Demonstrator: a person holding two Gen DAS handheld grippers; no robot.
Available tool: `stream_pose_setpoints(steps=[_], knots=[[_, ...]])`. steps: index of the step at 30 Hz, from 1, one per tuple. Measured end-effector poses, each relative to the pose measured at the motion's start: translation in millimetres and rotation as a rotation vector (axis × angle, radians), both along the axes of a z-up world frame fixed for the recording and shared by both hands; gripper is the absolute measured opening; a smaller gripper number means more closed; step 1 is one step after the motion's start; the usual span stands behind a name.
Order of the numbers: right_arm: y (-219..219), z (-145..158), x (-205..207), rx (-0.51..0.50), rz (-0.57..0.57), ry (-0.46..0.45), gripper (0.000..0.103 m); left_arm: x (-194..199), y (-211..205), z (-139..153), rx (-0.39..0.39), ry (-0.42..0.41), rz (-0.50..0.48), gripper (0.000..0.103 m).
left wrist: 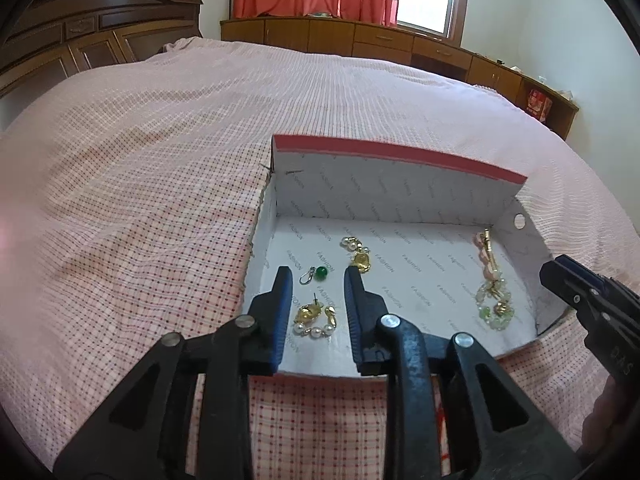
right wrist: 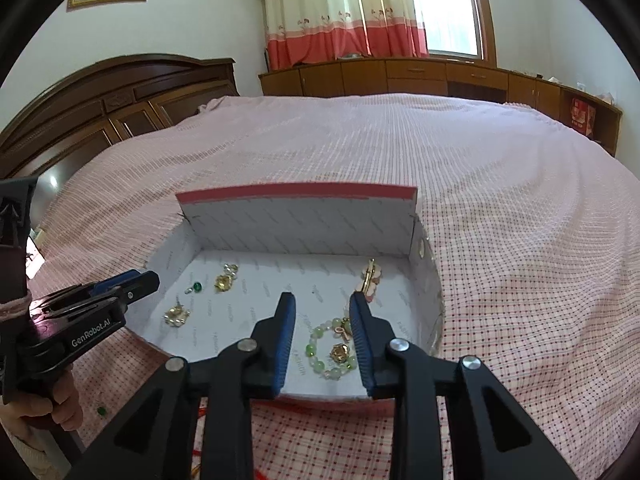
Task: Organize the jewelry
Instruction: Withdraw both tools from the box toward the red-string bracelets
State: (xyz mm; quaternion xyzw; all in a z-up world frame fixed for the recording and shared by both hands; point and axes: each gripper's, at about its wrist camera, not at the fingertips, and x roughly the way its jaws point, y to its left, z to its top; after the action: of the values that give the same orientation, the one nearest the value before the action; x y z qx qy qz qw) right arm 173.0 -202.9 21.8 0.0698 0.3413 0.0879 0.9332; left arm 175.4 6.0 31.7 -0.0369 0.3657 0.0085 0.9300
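Left hand-held gripper [left wrist: 316,280] hovers over the near-left part of the shallow box [left wrist: 400,152], blue fingers [left wrist: 282,300] spread apart with nothing between the pads. Framed in that gap down on the box floor sits a gold-and-pearl earring [left wrist: 314,318], and just beyond it a green bead pendant [left wrist: 317,274] on a silver hook. A second gold-and-pearl earring [left wrist: 358,256] lies a little farther in, just past the tip of the right-side finger.

Over on the other side, the right hand-held gripper [right wrist: 322,304] is also wide open and holding nothing, poised above the near-right part of the same box. Below and between its fingers [right wrist: 286,328] rests a pale green bead bracelet [right wrist: 330,350] with a gold charm, curled in a loop on the box floor. Running back from it toward the far wall is a pink-and-gold piece [right wrist: 370,278]; whether it touches the bracelet is hard to tell.

All the jewelry is inside the box, which has a white printed lining, a red rim and its far flap standing upright. It sits on a bed [left wrist: 160,140] covered with a pink checked bedspread. From the right wrist view, a small green bead [right wrist: 101,411] shows on the bedspread outside the box, near the hand gripping the left tool.
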Motion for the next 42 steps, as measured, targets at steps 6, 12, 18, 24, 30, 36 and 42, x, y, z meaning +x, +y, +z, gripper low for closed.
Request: stream_pose_setpoints(steps=[6,12,18,24,30,36,42], knots=[[-1.6,17.6,-22.4,0.02,0.008,-0.023,0.032,-18.0,-3.4,18.6,0.013,-0.022,-0.013,0.018],[1.2,26.8,-46.8,0.018,0.024,-0.022,0.032,-43.1,-8.1,31.0,0.004,-0.04,-0.037,0.018],[1.5,25.0,-70.1,0.017,0.028,-0.013,0.032,-65.3,-12.4,33.7,0.004,-0.038,-0.058,0.018],[1.8,13.2,-81.5,0.026,0.032,0.02,0.032,-82.0,-18.6,26.4,0.004,-0.016,-0.078,0.018],[8.2,-2.4,-90.0,0.023,0.046,0.054,0.032,-91.2,-22.9,15.5,0.001,0.016,-0.089,0.018],[15.3,-21.8,-89.9,0.021,0.062,0.1,0.035,-93.8,-21.8,4.4,-0.005,0.045,-0.086,0.018],[24.4,-40.9,-85.7,0.012,0.081,0.138,0.035,-93.7,-18.7,-4.5,-0.006,0.067,-0.076,0.018]])
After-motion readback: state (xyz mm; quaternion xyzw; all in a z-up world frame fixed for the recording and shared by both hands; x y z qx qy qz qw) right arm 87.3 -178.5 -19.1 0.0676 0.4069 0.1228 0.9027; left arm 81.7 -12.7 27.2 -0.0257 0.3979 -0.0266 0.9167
